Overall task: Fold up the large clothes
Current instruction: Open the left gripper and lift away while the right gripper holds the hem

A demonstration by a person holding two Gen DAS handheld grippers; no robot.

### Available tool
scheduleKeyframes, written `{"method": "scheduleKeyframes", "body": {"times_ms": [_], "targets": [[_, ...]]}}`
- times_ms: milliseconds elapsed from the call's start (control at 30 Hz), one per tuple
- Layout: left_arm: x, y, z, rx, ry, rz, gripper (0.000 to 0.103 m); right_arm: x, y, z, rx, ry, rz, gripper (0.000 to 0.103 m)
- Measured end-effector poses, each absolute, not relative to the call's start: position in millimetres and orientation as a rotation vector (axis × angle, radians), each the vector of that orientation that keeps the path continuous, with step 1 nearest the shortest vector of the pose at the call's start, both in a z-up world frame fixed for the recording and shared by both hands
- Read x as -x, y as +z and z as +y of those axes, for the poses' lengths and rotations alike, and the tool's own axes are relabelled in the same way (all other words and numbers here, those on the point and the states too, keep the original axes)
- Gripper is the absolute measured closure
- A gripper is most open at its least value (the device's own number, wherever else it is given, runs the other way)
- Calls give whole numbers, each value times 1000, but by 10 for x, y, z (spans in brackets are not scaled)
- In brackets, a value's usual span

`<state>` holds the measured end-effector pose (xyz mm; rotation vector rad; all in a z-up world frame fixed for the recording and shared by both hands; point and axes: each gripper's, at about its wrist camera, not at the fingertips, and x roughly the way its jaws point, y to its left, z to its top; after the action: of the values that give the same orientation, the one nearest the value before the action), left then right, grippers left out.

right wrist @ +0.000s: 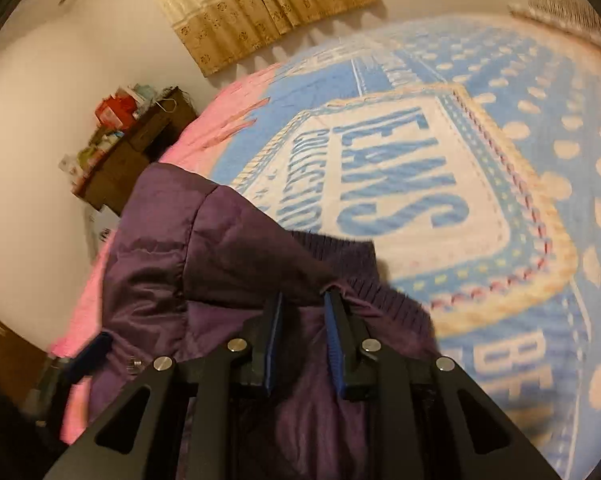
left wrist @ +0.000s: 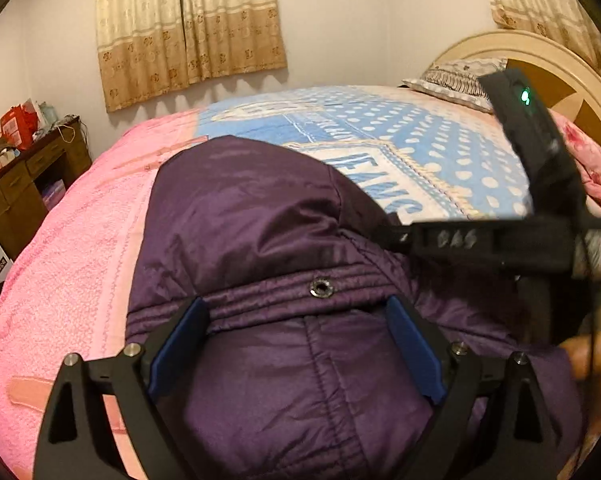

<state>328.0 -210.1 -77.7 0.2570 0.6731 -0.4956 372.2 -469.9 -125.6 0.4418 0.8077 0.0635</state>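
A purple padded jacket (left wrist: 260, 220) lies bunched on the bed. My left gripper (left wrist: 296, 308) hovers just over it, jaws wide open astride a stitched band with a metal snap (left wrist: 320, 289), the pads clear of the cloth. In the left wrist view my right gripper (left wrist: 388, 236) reaches in from the right onto the jacket's edge. Seen from its own camera, the right gripper (right wrist: 303, 300) is nearly closed, pinching a fold of the jacket (right wrist: 220, 248) beside its dark ribbed trim (right wrist: 360, 264). One blue pad of the left gripper's fingers (right wrist: 94, 350) shows at lower left.
The bed cover is pink (left wrist: 80, 240) on the left and blue with white dots and lettering (left wrist: 420, 140) on the right. A pillow (left wrist: 456, 76) and headboard (left wrist: 540, 52) lie far right. A cluttered wooden desk (left wrist: 24, 184) stands left, curtains (left wrist: 188, 28) behind. A hand (left wrist: 596, 352) shows at right.
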Motion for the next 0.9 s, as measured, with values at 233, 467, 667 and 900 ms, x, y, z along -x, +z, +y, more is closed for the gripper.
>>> {"method": "scheduleKeyframes", "body": {"times_ms": [233, 467, 667, 900], "targets": [[-3230, -764, -2107, -258, -496, 663, 7, -3738, -1253, -4762, -473, 59, 788, 88], [-3469, -23, -1665, -241, -514, 614, 4, -3733, -1243, -4653, -475, 63, 766, 88], [-4526, -159, -1908, -248, -351, 791, 6, -3706, -1274, -4687, -494, 74, 735, 88], [-4858, -891, -2131, -313, -229, 913, 0, -3724, -1315, -4761, -532, 102, 717, 88]]}}
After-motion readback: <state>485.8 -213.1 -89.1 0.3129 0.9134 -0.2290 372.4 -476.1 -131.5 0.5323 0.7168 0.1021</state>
